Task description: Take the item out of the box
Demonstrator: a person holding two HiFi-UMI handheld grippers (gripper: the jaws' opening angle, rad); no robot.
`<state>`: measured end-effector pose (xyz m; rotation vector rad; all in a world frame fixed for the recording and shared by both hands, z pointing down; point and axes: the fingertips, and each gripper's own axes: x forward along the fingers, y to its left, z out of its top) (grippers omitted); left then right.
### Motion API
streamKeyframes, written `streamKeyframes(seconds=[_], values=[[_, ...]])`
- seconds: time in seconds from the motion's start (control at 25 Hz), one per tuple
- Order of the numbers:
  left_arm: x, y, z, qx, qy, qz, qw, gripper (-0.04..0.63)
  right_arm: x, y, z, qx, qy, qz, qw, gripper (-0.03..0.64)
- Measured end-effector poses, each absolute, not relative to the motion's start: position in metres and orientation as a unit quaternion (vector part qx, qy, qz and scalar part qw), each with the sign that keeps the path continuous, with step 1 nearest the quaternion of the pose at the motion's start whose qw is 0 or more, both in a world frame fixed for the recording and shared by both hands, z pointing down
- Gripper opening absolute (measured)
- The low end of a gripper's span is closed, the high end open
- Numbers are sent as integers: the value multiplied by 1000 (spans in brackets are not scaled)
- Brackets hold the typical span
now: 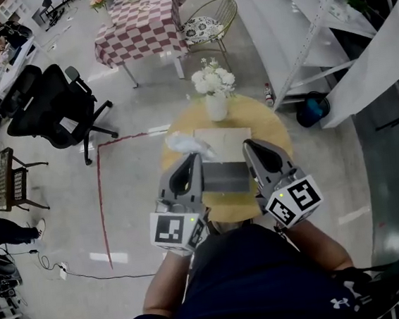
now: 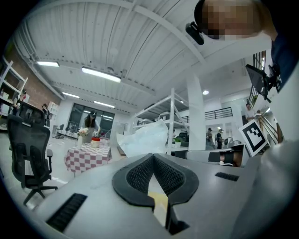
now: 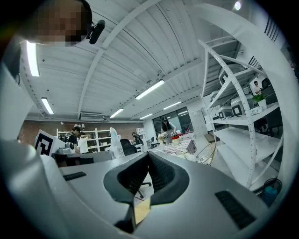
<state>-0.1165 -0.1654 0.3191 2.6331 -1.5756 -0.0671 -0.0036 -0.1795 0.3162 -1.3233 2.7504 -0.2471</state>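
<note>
On a round wooden table (image 1: 266, 123) lies a flat beige box (image 1: 225, 143). A dark grey box-like item (image 1: 224, 177) sits just in front of it. A crumpled white bag (image 1: 182, 144) rests at the beige box's left corner and also shows in the left gripper view as the white bag (image 2: 145, 137). My left gripper (image 1: 191, 159) stands against the grey item's left side and my right gripper (image 1: 249, 146) against its right side. Both point forward and up. In the gripper views the left gripper (image 2: 153, 158) and right gripper (image 3: 148, 155) have their jaws together with nothing between them.
A white vase of flowers (image 1: 213, 90) stands at the table's far edge. Beyond are a checked-cloth table (image 1: 144, 23), a gold wire chair (image 1: 208, 23) and black office chairs (image 1: 52, 103). White shelving (image 1: 299, 31) and a blue container (image 1: 311, 110) stand to the right.
</note>
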Motion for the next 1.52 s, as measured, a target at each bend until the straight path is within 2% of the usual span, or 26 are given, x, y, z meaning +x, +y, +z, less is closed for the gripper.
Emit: streamKeyframes(seconds=[1.52], values=[[-116,-160,329,860,-507,-14,50,17,-4,-172,320,-432,897,-82,35,11]])
